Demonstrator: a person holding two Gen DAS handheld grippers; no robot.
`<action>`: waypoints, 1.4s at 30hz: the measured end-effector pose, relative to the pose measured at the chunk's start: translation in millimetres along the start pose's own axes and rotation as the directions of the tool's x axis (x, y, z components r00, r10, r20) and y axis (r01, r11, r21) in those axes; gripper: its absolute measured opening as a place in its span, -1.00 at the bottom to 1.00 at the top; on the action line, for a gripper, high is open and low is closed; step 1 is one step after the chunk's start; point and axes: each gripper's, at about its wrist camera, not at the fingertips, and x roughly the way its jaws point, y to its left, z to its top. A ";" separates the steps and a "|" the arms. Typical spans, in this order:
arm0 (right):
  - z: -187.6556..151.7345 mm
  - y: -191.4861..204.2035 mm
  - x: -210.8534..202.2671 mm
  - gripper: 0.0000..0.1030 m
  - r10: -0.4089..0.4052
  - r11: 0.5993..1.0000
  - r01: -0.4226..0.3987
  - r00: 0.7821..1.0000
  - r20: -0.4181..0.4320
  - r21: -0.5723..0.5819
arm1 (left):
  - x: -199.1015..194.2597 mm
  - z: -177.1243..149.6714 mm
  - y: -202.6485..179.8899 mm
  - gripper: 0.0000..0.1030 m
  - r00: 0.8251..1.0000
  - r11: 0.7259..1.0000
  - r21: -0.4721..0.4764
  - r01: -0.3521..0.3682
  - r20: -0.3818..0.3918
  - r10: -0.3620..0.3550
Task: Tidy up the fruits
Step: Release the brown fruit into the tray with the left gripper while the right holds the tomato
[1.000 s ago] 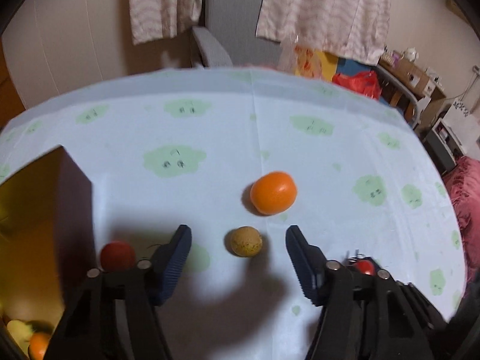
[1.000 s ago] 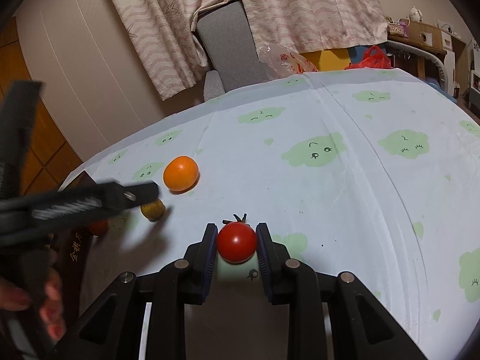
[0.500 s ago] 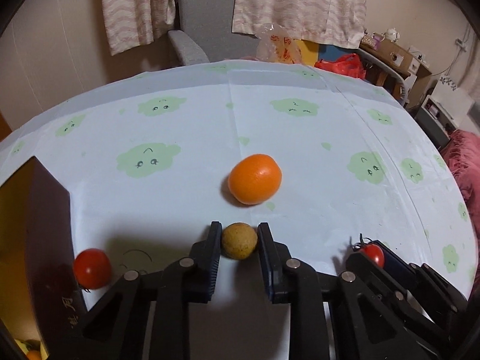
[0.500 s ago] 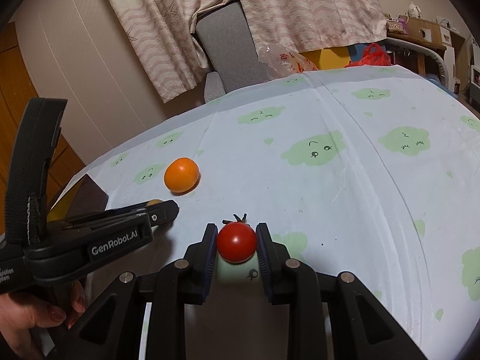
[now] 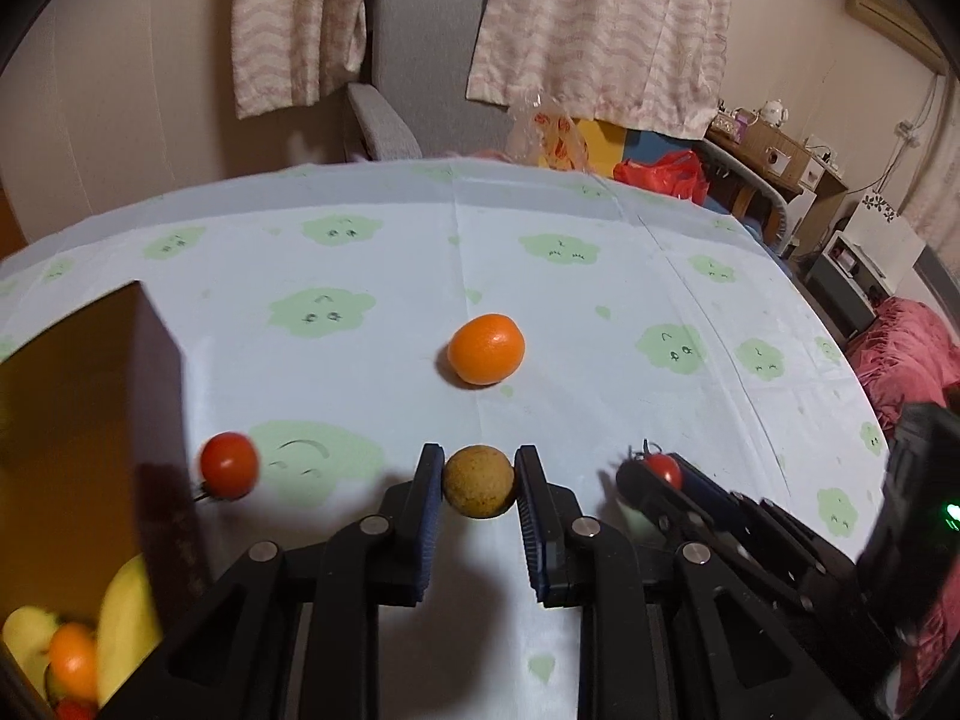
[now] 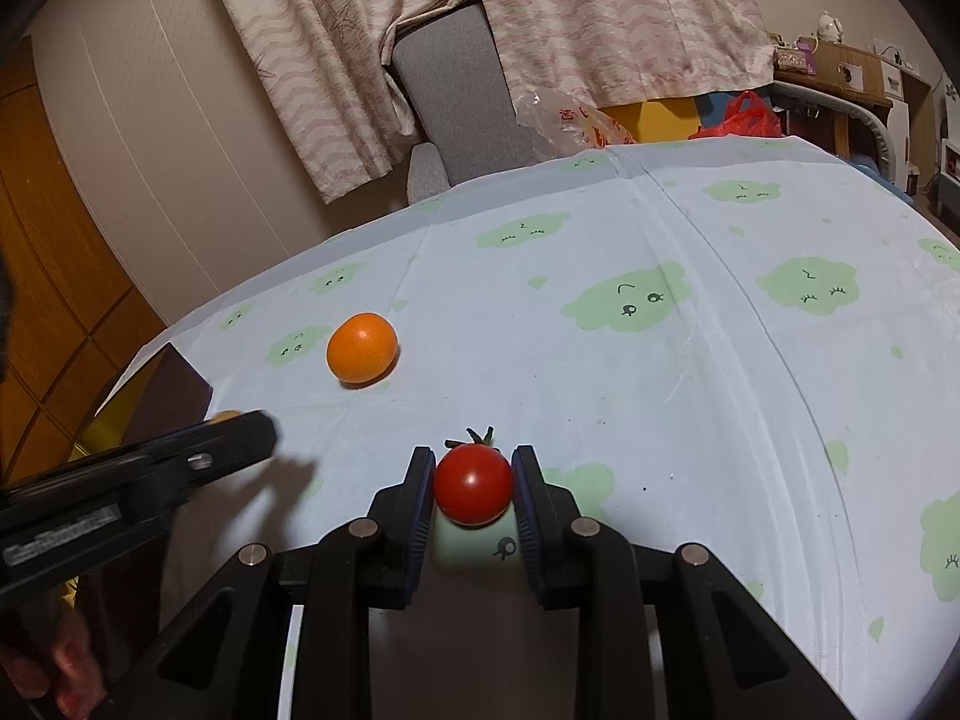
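Note:
My left gripper (image 5: 479, 461) is shut on a small brownish-yellow round fruit (image 5: 479, 483), held just over the cloud-print tablecloth (image 5: 600, 312). An orange (image 5: 486, 349) lies on the cloth beyond it. A loose red tomato (image 5: 228, 465) sits to the left, against the dark box (image 5: 159, 372). My right gripper (image 6: 474, 461) is shut on a second red tomato (image 6: 473, 492) with a green stem, low over the cloth. In the right wrist view the orange (image 6: 362, 348) lies far left and the left gripper (image 6: 240, 435) reaches in from the left, blurred.
The dark box with a golden inside stands at the table's left edge and holds bananas (image 5: 123, 618) and other fruit. A grey chair (image 5: 420, 78) and hanging curtains stand behind the table. A person's hand (image 6: 60, 666) holds the left gripper's handle.
The left gripper's jaws closed on the brownish-yellow fruit, then drew back with it toward the box side. The right gripper and its tomato have not moved.

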 end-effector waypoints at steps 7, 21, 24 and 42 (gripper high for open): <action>-3.3 0.6 -5.4 -0.49 0.002 1.000 -0.002 1.000 0.019 -0.002 | -41.3 -11.1 15.8 -0.53 0.996 0.999 0.004 -0.036 0.078 0.035; -20.0 24.5 -42.2 -0.49 0.009 1.000 -0.008 0.999 0.042 -0.024 | -100.0 -44.7 79.2 -0.53 0.981 0.988 -0.099 -0.122 0.139 0.135; -22.2 40.0 -50.1 -0.49 0.033 0.998 -0.031 0.999 0.042 -0.048 | -107.8 -52.6 91.6 -0.53 0.979 0.983 -0.129 -0.127 0.140 0.145; -35.1 140.0 -76.9 -0.49 0.200 0.954 -0.192 0.980 0.010 -0.231 | -156.9 -105.6 180.9 -0.53 0.950 0.927 -0.303 -0.221 0.146 0.275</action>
